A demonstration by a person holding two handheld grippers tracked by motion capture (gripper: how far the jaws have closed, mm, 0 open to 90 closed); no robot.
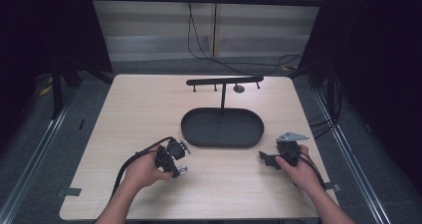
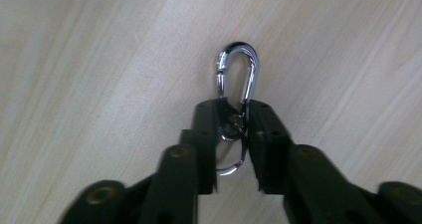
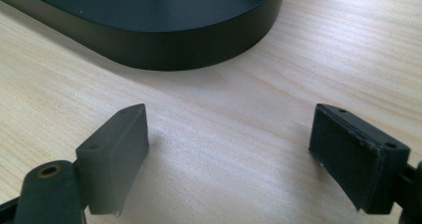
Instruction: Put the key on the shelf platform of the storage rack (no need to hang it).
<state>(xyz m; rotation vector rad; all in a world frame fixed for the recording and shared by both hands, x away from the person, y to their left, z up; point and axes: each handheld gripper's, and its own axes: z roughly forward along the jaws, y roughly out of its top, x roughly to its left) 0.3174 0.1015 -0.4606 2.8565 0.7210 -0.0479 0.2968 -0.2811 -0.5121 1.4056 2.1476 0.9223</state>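
A shiny metal carabiner (image 2: 238, 79) lies on the pale wooden table, and my left gripper (image 2: 232, 127) is shut on its lower half, its rounded top sticking out past the pads. From above, the left gripper (image 1: 180, 170) sits near the table's front left of centre with the carabiner (image 1: 182, 170) at its tips. My right gripper (image 3: 229, 149) stands open over bare wood, nothing between its pads. In the high view the right gripper (image 1: 266, 159) rests at the front right, just short of the black oval tray (image 1: 222, 128).
A black oval tray (image 3: 164, 45) with a low rim lies mid-table. Behind it rises a black T-shaped stand (image 1: 223, 80) with small pegs under its bar. Table edges lie close at the front and right; cables trail on the floor beyond.
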